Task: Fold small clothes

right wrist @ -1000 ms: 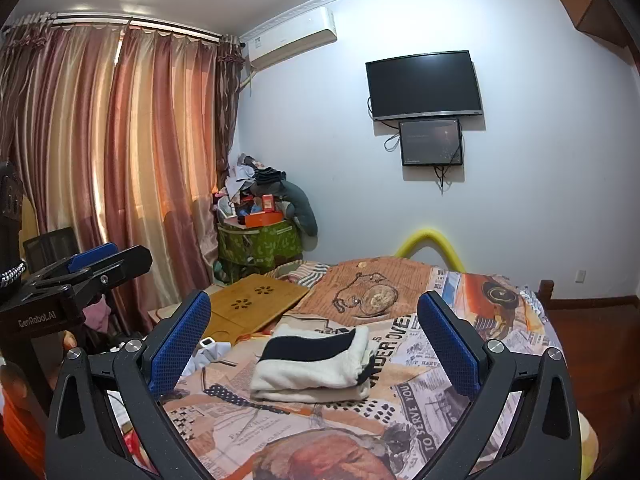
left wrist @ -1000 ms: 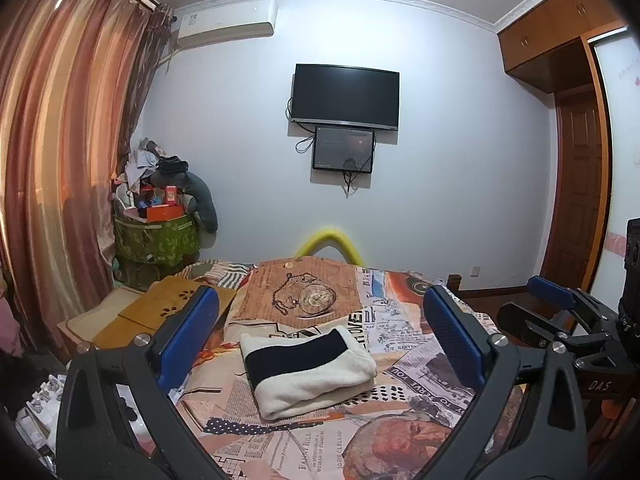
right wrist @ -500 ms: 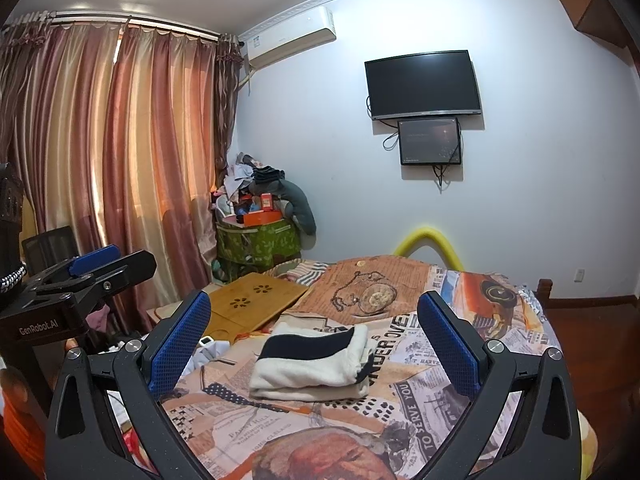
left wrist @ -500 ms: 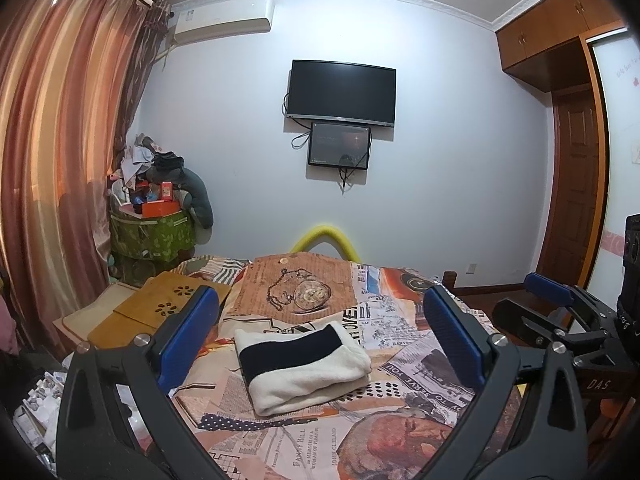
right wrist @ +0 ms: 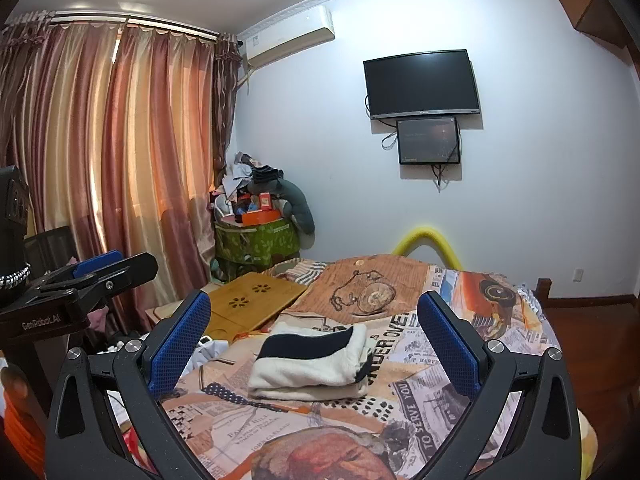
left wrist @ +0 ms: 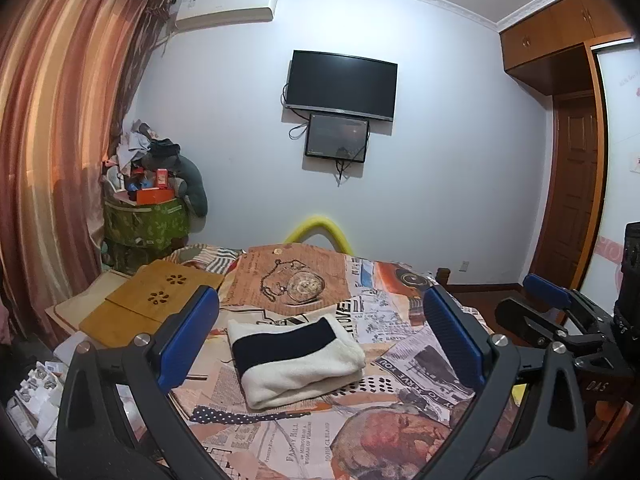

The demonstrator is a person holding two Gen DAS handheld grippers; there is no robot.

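Note:
A cream garment with a dark navy stripe (left wrist: 294, 358) lies folded in a neat stack on the printed bedspread (left wrist: 404, 364); it also shows in the right wrist view (right wrist: 312, 362). My left gripper (left wrist: 320, 340) is open and empty, held above and short of the garment. My right gripper (right wrist: 314, 342) is open and empty, also held back from the garment. The right gripper shows at the right edge of the left wrist view (left wrist: 548, 312), and the left gripper shows at the left of the right wrist view (right wrist: 92, 280).
A wooden lap tray (left wrist: 160, 296) lies at the bed's left side. A green hamper piled with clutter (left wrist: 148, 220) stands in the corner by the curtains (left wrist: 52, 160). A TV (left wrist: 342, 82) hangs on the far wall. A wooden door (left wrist: 576, 196) stands at the right.
Both grippers have drifted slightly; the view has tilted a little. The folded garment has not moved, and both grippers stay open.

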